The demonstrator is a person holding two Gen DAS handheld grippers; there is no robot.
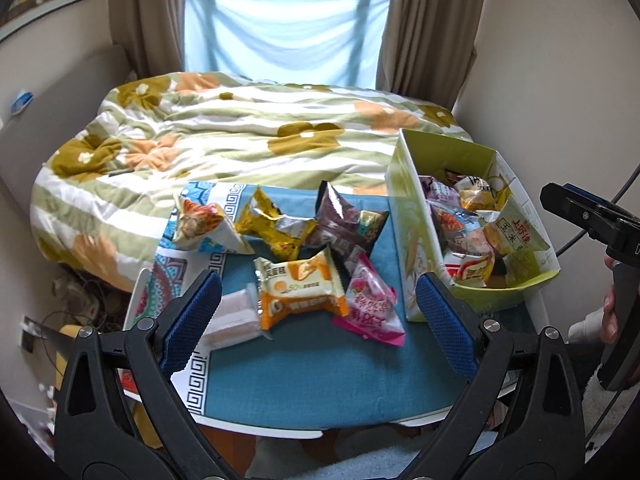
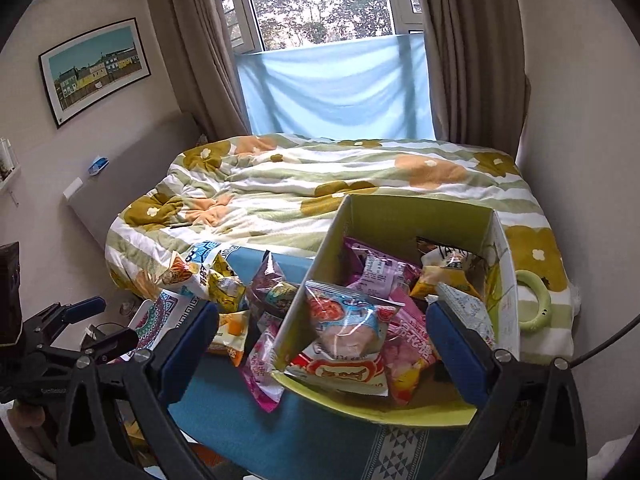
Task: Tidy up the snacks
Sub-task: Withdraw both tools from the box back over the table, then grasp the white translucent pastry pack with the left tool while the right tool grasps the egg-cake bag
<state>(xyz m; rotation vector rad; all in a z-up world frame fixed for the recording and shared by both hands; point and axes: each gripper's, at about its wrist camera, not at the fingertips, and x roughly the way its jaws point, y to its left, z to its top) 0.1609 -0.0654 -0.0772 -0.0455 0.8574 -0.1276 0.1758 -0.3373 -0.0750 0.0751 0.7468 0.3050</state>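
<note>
Loose snack packets on the table, box to their right, both grippers released above.

About 7 loose foil and plastic snack packets (image 1: 304,256) lie clustered on the blue patterned table mat (image 1: 304,376), just left of the open yellow-green cardboard box (image 1: 404,216), which already holds several packets. The nearest is the orange-and-white rectangular packet (image 1: 300,294); its long axis runs roughly left-right, and it lies ahead of and between the spread jaws of the left gripper (image 1: 318,316), which is empty. The right gripper (image 2: 324,340) is also released and empty, and points at the box's near end. Judged from this, the left hand is nearer the loose pile. The left wrist view shows the whole pile; the right wrist view shows the box interior and a green ring (image 2: 534,302) on the floral quilt (image 2: 280,184).
</note>
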